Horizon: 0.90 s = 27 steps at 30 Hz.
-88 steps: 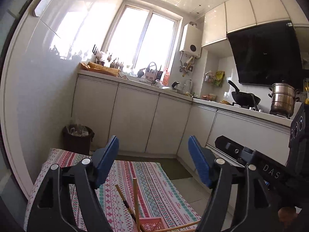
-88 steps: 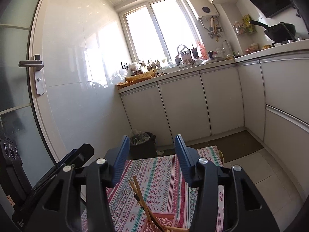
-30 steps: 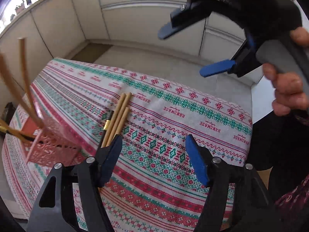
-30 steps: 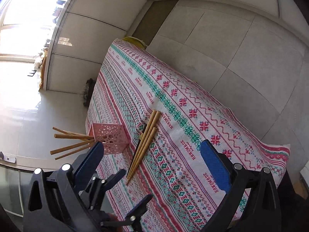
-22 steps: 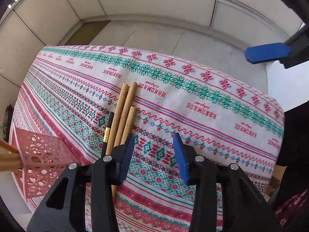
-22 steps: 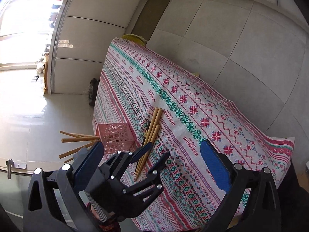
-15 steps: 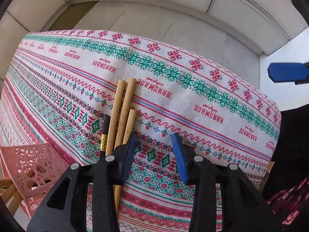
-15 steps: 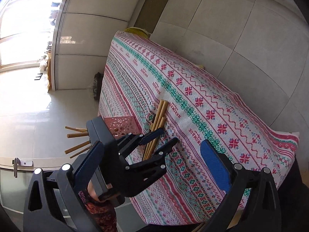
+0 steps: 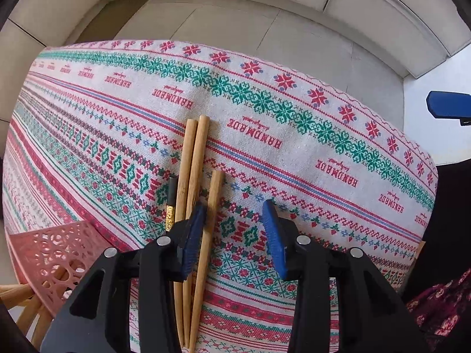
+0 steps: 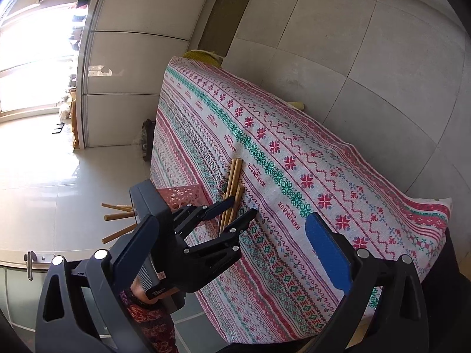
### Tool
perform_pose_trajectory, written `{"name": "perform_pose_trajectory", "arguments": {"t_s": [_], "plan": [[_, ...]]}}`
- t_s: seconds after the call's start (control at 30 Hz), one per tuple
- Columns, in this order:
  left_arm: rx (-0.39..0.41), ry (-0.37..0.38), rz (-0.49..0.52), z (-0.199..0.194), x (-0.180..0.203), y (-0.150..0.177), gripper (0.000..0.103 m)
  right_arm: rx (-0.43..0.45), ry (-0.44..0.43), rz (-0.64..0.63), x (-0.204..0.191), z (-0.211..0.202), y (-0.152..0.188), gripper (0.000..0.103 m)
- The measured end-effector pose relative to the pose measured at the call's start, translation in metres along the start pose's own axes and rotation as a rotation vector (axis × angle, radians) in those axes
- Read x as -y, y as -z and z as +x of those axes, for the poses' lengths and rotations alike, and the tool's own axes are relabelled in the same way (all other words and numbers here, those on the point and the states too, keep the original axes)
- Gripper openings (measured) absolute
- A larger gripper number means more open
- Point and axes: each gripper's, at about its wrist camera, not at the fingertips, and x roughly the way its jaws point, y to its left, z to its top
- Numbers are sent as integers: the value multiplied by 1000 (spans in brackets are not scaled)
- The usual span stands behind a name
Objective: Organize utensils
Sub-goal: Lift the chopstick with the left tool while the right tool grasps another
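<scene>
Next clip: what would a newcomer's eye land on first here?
Probably the patterned tablecloth with its red and green bands, which fills both views. Next, the wooden chopsticks lying together near its middle, with the left gripper poised straight above them, one chopstick between its parted blue pads. A pink basket already holding chopsticks sits to the side.
</scene>
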Motion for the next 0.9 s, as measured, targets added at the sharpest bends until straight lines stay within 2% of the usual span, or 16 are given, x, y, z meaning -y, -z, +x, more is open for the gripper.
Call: {"name": "perform_pose_trajectory", "arguments": {"t_s": [0.07,0.17,0.23,0.33,0.47,0.5,0.6,0.7,0.73,0.77,0.83,0.9], "plan": [[-8,86,-41,2,-13,-1,46,-1,6,9,1,1,-1,97],[-21,18,-18,3,0,-1,44,-4,17,23,2,3,-3,97],[-9,14,-50,-1,11,1,15,-2,31,36,4,5,-5,97],[48,-44,-85,-4,33,20,6,2,71,31,2,13,-5,97],[173,-19,-213,-20,47,77,6,-43,131,14,-5,41,-2,96],[210,-11,-251,-28,46,94,6,-67,141,23,-7,51,-2,92],[331,23,-378,-58,36,145,6,-125,191,31,-15,80,-1,70],[488,52,-506,-89,25,192,6,-101,238,58,-28,102,-2,51],[536,53,-534,-99,24,204,6,-85,254,62,-34,109,-3,47],[588,54,-549,-110,22,215,6,-69,276,66,-39,116,-5,44],[672,49,-554,-132,25,230,6,-56,329,70,-44,131,-8,20],[743,45,-545,-150,28,243,6,-41,382,70,-48,143,-12,9]]}}
